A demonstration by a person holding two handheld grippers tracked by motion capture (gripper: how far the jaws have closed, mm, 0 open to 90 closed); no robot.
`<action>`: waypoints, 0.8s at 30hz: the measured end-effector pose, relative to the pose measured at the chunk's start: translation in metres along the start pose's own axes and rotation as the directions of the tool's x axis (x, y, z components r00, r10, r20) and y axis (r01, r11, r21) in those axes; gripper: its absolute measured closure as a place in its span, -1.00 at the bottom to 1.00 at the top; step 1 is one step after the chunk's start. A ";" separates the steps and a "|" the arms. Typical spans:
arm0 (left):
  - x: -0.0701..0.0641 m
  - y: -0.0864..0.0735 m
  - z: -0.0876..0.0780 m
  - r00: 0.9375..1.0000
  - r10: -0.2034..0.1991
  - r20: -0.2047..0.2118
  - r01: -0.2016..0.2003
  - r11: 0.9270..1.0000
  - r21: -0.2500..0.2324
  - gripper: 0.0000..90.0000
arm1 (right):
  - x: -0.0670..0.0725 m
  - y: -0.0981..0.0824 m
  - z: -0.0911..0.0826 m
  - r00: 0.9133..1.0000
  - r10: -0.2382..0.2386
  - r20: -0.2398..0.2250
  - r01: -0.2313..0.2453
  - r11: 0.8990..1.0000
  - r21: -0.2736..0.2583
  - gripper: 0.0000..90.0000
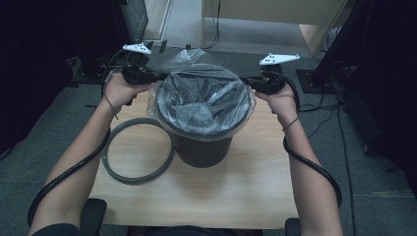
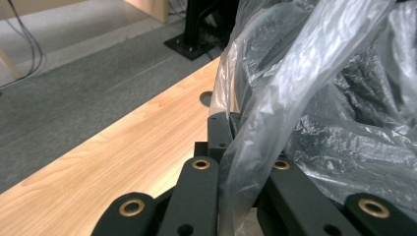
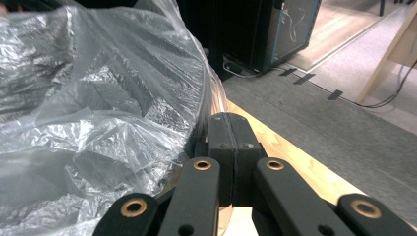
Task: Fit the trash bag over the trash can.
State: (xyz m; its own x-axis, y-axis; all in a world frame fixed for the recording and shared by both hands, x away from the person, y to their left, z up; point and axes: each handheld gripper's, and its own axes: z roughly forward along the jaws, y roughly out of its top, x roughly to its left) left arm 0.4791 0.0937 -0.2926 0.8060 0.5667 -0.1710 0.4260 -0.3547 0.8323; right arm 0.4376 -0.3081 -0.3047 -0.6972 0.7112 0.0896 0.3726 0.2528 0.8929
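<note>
A dark round bin (image 1: 201, 147) stands mid-table, lined with a clear plastic bag (image 1: 204, 98) whose edge folds out over the rim. My left gripper (image 1: 156, 77) is at the rim's left side. In the left gripper view its jaws (image 2: 223, 123) are shut on a fold of the bag (image 2: 319, 73). My right gripper (image 1: 244, 81) is at the rim's right side. Its jaws (image 3: 229, 120) are pressed together, with the bag's film (image 3: 98, 98) stretched taut down to their tips. A grey ring (image 1: 118, 172) lies flat on the table left of the bin.
The wooden table (image 1: 236, 196) ends just behind the bin, with grey carpet beyond. Dark equipment stands (image 1: 339, 54) and cables (image 1: 324, 105) are on the floor at the right. A pale wooden unit (image 1: 275, 14) stands at the back.
</note>
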 end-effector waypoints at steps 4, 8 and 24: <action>0.004 0.001 0.003 0.999 -0.043 0.000 0.043 0.999 -0.013 0.94 | 0.000 -0.001 0.002 0.999 -0.025 0.040 0.025 1.000 -0.003 1.00; 0.006 0.001 0.005 0.998 -0.058 0.024 0.059 0.998 -0.016 0.96 | -0.001 -0.003 0.006 0.999 -0.001 0.044 0.001 1.000 0.006 1.00; 0.009 -0.004 0.004 0.990 -0.098 0.106 0.100 0.995 -0.020 0.98 | 0.003 -0.008 0.008 0.999 -0.038 -0.036 0.041 0.996 0.084 1.00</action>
State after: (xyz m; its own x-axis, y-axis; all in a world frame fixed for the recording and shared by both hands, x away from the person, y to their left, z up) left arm 0.4863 0.0976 -0.2997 0.7996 0.5163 -0.3067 0.4967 -0.2814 0.8210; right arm 0.4372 -0.3028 -0.3149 -0.7325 0.6770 0.0713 0.3941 0.3362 0.8554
